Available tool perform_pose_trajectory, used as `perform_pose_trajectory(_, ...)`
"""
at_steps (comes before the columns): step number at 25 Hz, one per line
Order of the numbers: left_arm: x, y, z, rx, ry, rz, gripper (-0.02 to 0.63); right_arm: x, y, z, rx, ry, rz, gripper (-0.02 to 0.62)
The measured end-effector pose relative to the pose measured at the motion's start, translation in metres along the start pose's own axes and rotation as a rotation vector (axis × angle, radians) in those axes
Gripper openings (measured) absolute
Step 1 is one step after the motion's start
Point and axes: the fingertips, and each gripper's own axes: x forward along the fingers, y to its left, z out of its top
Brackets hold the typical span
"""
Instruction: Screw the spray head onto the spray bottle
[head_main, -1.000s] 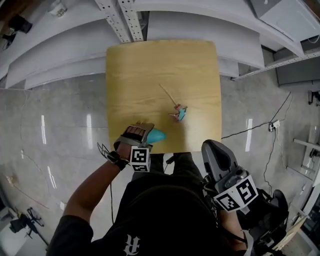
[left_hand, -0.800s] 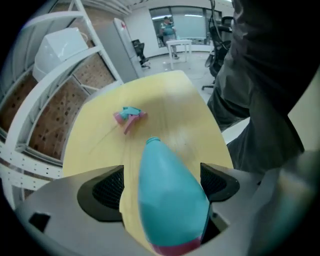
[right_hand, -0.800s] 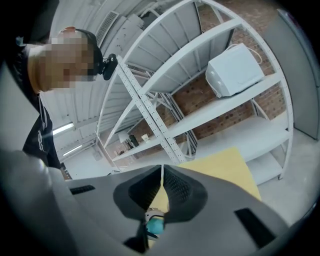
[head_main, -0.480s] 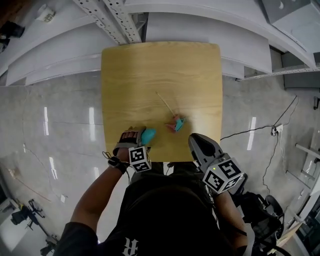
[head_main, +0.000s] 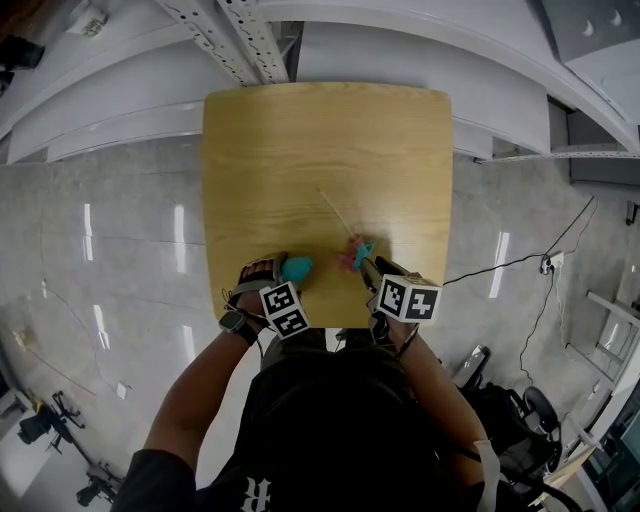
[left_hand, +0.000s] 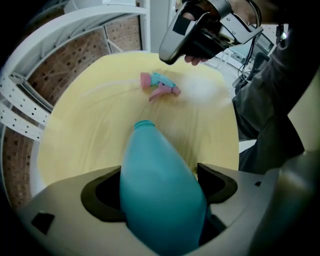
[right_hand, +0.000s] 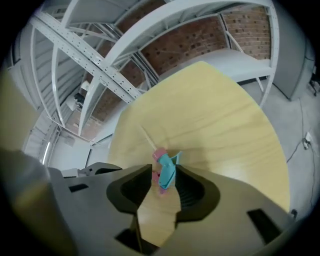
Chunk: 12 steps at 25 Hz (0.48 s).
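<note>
**A:** Right tool (right_hand: 165, 184) has come up from beside the person's body to the near edge of the desk (head_main: 320, 140). What are its jaws doing?

**B:** Opening. The pink-and-teal spray head (right_hand: 166, 169) lies on the desk between them, nearer the right-hand pad, and neither pad seems to press on it.

**A:** And the left tool (left_hand: 161, 192)?

**B:** Pinching the teal spray bottle (left_hand: 152, 160) round its body and closing a little tighter on it. The bottle's open neck points away across the desk, roughly toward the spray head.

**A:** Do the two parts touch?

**B:** No, they're apart. The bottle is at the desk's near edge, left of the head. The head's thin dip tube (head_main: 335, 208) trails off toward the middle of the desk.
</note>
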Motion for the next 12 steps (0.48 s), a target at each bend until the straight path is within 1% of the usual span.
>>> perform_pose_trajectory(2,0.000,-0.001,0.001,0.006,-0.010,-0.001,0.415,0.010,-0.005,-0.002,0.035,0.020,-0.019,0.131)
perform_pose_trajectory(6,-0.002,-0.001,0.001,-0.001,-0.027,0.009,0.397,0.023,-0.011,-0.004,0.108,0.054,-0.048,0.141)
perform_pose_trajectory(10,-0.002,-0.001,0.001,-0.008,-0.026,0.010,0.393,0.034,-0.017,-0.009,0.136,0.098,-0.102,0.141)
perform_pose_trajectory(12,-0.002,0.000,0.001,-0.011,-0.028,0.012,0.393,0.036,-0.017,-0.010,0.134,0.116,-0.110,0.141)
